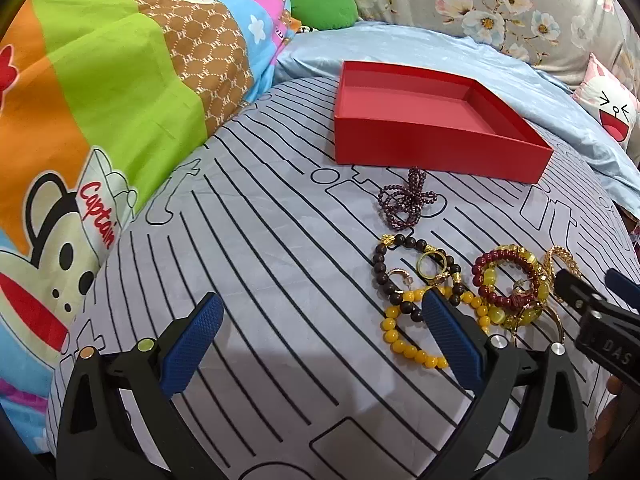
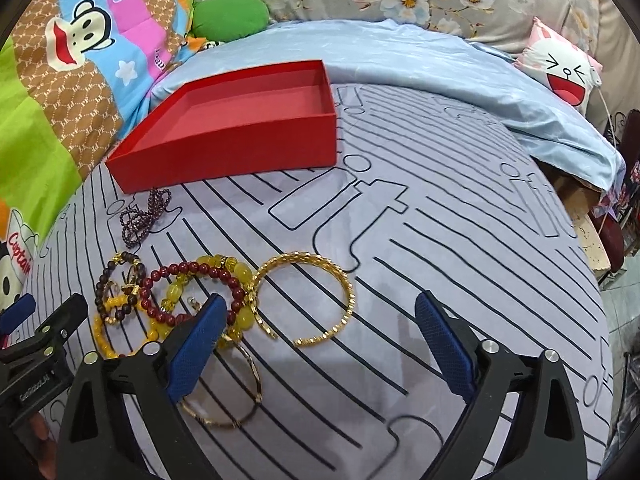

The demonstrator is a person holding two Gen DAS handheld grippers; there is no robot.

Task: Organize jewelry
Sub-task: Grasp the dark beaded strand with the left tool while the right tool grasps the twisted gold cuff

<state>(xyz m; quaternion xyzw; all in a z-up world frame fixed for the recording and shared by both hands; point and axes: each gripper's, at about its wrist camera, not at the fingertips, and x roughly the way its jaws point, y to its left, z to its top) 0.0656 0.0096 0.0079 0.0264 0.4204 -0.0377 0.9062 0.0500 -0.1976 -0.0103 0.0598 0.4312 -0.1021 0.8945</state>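
An open red box [image 1: 432, 148] [image 2: 240, 148] sits empty on the striped bed sheet. In front of it lie a purple bead string [image 1: 406, 200] [image 2: 138, 220], a dark brown bead bracelet [image 1: 382, 276] [image 2: 106, 280], a yellow bead bracelet [image 1: 404, 344] [image 2: 102, 334], a dark red bead bracelet [image 1: 486, 280] [image 2: 192, 272], a gold ring [image 1: 430, 266] and gold bangles [image 2: 316, 300] [image 2: 224, 400]. My left gripper [image 1: 320, 316] is open and empty, left of the pile. My right gripper [image 2: 320, 316] is open and empty over the gold bangle.
A colourful cartoon quilt [image 1: 100, 120] rises on the left. A light blue blanket [image 2: 440, 72], floral pillows and a white cartoon cushion [image 2: 560, 68] lie behind the box. The bed's edge [image 2: 588, 240] drops off at the right.
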